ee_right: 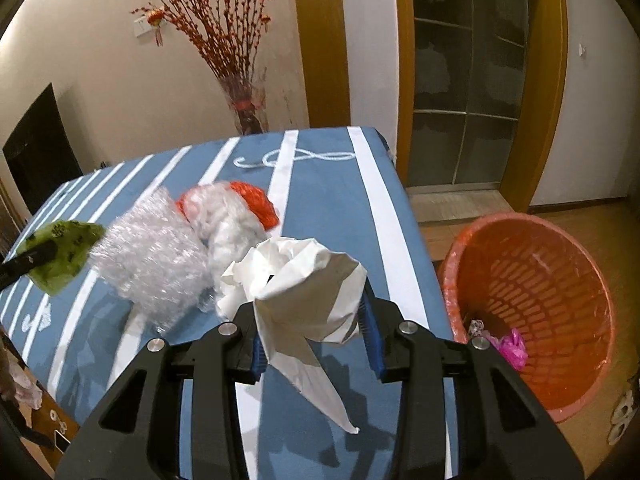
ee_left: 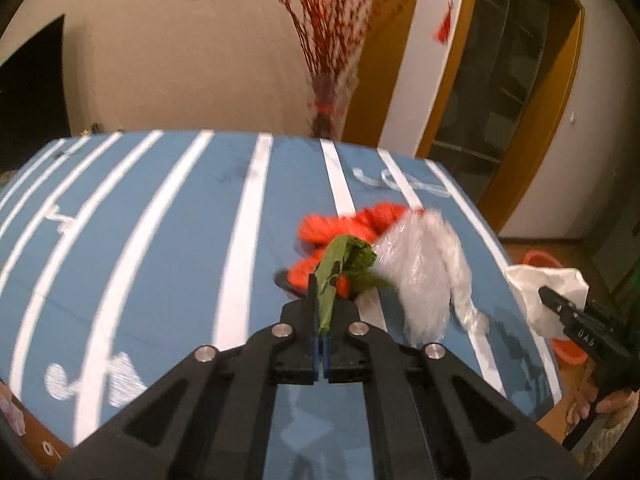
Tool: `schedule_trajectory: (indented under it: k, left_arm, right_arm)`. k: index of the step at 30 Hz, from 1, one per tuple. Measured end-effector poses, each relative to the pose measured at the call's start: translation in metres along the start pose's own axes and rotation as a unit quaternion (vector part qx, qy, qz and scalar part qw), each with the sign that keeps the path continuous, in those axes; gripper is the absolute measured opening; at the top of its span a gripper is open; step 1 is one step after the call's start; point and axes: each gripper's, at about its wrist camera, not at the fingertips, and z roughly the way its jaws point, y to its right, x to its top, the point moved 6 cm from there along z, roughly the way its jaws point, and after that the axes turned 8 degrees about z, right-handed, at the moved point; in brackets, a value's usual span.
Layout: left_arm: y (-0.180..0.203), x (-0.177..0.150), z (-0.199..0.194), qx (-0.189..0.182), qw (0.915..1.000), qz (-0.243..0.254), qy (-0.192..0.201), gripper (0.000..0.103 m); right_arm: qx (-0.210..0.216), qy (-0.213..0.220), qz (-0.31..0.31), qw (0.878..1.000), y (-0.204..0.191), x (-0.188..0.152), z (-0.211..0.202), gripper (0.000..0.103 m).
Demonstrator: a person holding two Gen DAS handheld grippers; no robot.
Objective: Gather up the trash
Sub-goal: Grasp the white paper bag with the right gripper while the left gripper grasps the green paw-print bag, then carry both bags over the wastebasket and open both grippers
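My left gripper [ee_left: 320, 294] is shut on a crumpled green wrapper [ee_left: 344, 258], lifted just above the blue striped tablecloth [ee_left: 180, 240]. Behind it lie an orange plastic bag [ee_left: 360, 220] and a wad of clear bubble wrap [ee_left: 424, 264]. In the right wrist view my right gripper [ee_right: 312, 308] is shut on a crumpled white sheet [ee_right: 304, 280], whose tail hangs down between the fingers. The bubble wrap [ee_right: 156, 260] and orange bag [ee_right: 260, 204] sit left of it. The green wrapper [ee_right: 68, 252] shows at the far left, in the left gripper's tip [ee_right: 36, 258].
An orange mesh waste basket [ee_right: 540, 292] stands on the floor off the table's right edge, with a pink scrap [ee_right: 512, 346] inside. A vase of red branches [ee_right: 244, 108] stands behind the table. A doorway with wooden frame [ee_right: 540, 80] is at the right.
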Motion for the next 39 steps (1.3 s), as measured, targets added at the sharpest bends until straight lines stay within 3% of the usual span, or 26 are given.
schedule_trajectory:
  k: [8, 17, 21, 27, 34, 39]
  left_arm:
    - [-0.006, 0.033, -0.032, 0.011, 0.999, -0.008, 0.042, 0.003]
    - [0.032, 0.077, -0.06, -0.013, 0.9961, 0.006, 0.087, 0.003]
    - [0.07, 0.086, -0.058, -0.035, 0.9947, 0.033, 0.091, 0.003]
    - [0.145, 0.081, -0.03, -0.104, 0.9908, 0.054, 0.067, 0.003]
    - [0.234, 0.068, 0.003, -0.185, 0.9802, 0.062, 0.037, 0.003]
    - [0.282, 0.058, 0.021, -0.217, 0.9734, 0.071, 0.019, 0.003]
  right_arm:
    - [0.015, 0.027, -0.001, 1.0, -0.006, 0.013, -0.021, 0.038]
    - [0.004, 0.06, 0.02, 0.998, 0.021, 0.026, -0.045, 0.038]
    - [-0.011, 0.075, 0.033, 0.997, 0.041, 0.032, -0.053, 0.038]
    - [-0.045, 0.092, 0.062, 0.993, 0.088, 0.039, -0.064, 0.038]
    - [-0.091, 0.109, 0.105, 0.984, 0.15, 0.045, -0.077, 0.038]
    - [-0.112, 0.11, 0.134, 0.979, 0.186, 0.044, -0.079, 0.038]
